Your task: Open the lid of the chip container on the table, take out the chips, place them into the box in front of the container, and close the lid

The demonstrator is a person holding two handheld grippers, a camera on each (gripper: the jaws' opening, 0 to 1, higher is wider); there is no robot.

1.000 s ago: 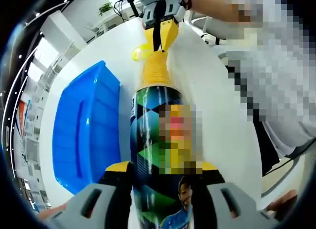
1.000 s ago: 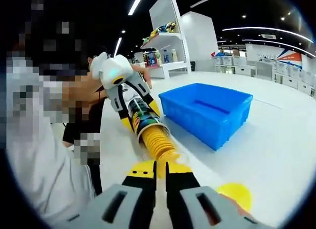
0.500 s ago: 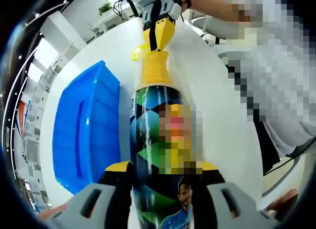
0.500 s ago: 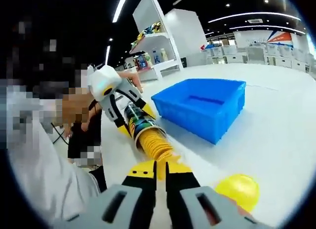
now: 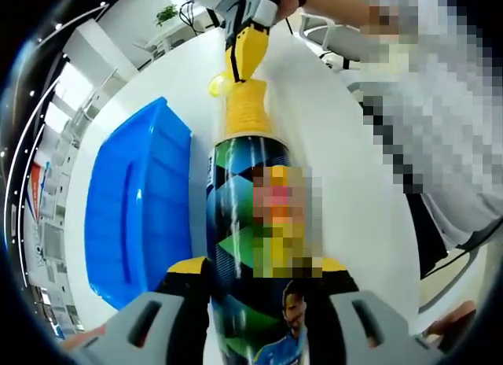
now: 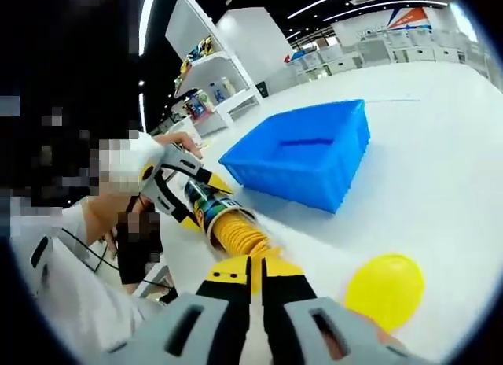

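- Blue box (image 5: 134, 208) on the white bench (image 5: 330, 160), just left of the can
- Left gripper (image 5: 255, 282), jaws clamped on the lying chip can (image 5: 247, 223)
- Stack of chips (image 5: 245, 113) sticks out of the can's mouth, right gripper (image 6: 256, 272) jaws closed on its end
- Yellow lid (image 6: 383, 290) lies on the bench beside the chips

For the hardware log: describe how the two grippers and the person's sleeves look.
Both the left gripper and the right gripper have grey slotted jaw bodies with yellow-and-black tips. The left gripper has a white housing behind them. The person wears a light sleeve.
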